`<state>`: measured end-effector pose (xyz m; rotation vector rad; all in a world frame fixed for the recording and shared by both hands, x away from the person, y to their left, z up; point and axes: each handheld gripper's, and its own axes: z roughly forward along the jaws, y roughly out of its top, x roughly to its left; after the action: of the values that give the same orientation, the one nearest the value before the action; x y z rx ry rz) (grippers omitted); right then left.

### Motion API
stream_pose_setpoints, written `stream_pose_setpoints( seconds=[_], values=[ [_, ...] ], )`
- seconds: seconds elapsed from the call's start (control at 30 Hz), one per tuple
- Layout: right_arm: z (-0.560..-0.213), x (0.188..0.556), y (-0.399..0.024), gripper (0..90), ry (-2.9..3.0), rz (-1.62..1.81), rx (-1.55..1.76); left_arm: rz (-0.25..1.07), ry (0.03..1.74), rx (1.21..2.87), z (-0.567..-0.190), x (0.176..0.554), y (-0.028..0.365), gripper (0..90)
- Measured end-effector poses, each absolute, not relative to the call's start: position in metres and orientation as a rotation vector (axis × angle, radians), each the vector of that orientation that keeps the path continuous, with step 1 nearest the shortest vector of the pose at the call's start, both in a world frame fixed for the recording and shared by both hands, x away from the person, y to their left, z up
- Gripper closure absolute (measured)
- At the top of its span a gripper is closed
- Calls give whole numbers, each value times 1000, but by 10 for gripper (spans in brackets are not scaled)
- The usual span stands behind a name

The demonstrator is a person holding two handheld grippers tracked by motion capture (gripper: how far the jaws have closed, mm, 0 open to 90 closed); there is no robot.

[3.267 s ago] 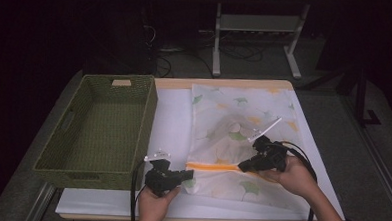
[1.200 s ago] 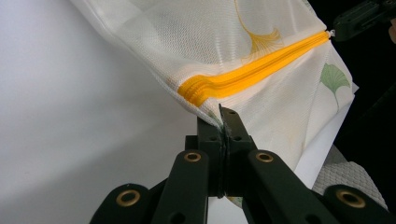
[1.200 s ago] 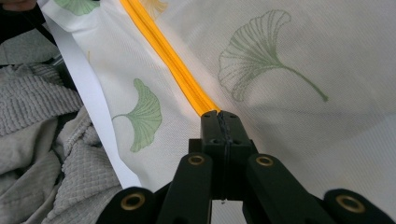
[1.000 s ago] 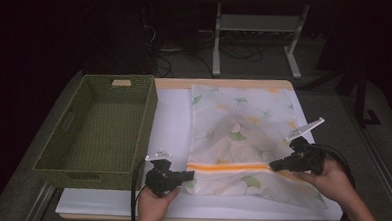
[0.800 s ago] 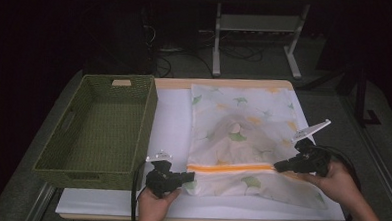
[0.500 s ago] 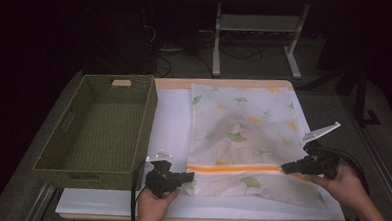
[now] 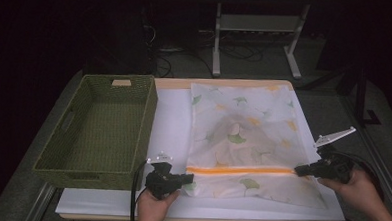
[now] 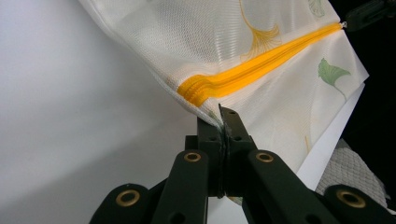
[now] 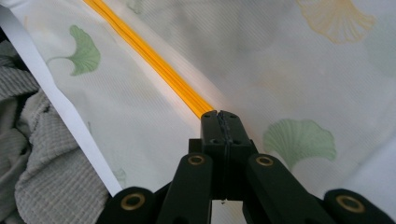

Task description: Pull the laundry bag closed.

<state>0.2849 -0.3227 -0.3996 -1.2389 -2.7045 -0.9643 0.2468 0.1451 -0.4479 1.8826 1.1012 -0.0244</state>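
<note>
A white mesh bag (image 7: 243, 127) printed with ginkgo leaves lies flat on the table, an orange zipper (image 7: 239, 170) running across its near part. My left gripper (image 7: 188, 179) sits at the zipper's left end, shut on the bag's edge (image 8: 205, 109) just below the orange tape (image 8: 252, 70). My right gripper (image 7: 299, 170) is at the bag's right edge, shut at the far end of the zipper (image 9: 154, 60); the pull itself is hidden between its jaws (image 9: 218, 116). It also appears far off in the left gripper view (image 8: 369, 11).
An empty green woven basket (image 7: 100, 126) stands at the table's left. A white sheet (image 7: 171, 119) covers the tabletop. Grey knitted fabric (image 9: 42, 163) shows below the table's near edge. A metal stand (image 7: 257, 28) is behind the table.
My right gripper has slid rightward along the orange zipper to the bag's right edge. The left gripper and its hold on the bag stayed still.
</note>
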Motion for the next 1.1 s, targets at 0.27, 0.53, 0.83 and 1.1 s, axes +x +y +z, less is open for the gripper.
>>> stream_pose_setpoints(
  seconds=[0.27, 0.53, 0.83, 1.1],
  values=[
    [-407, 283, -338, 899, -2695, -949, -1289, -26, 1105, 1897, -451, 247, 146, 888],
    [-415, 279, -356, 899, -2686, -925, -1352, -22, 1106, 1902, -452, 246, 147, 888],
    [-423, 275, -373, 899, -2655, -948, -1393, -24, 1105, 1903, -454, 246, 148, 888],
    [-425, 270, -373, 887, -2663, -1014, -1377, -4, 1101, 1899, -452, 245, 148, 883]
  ],
)
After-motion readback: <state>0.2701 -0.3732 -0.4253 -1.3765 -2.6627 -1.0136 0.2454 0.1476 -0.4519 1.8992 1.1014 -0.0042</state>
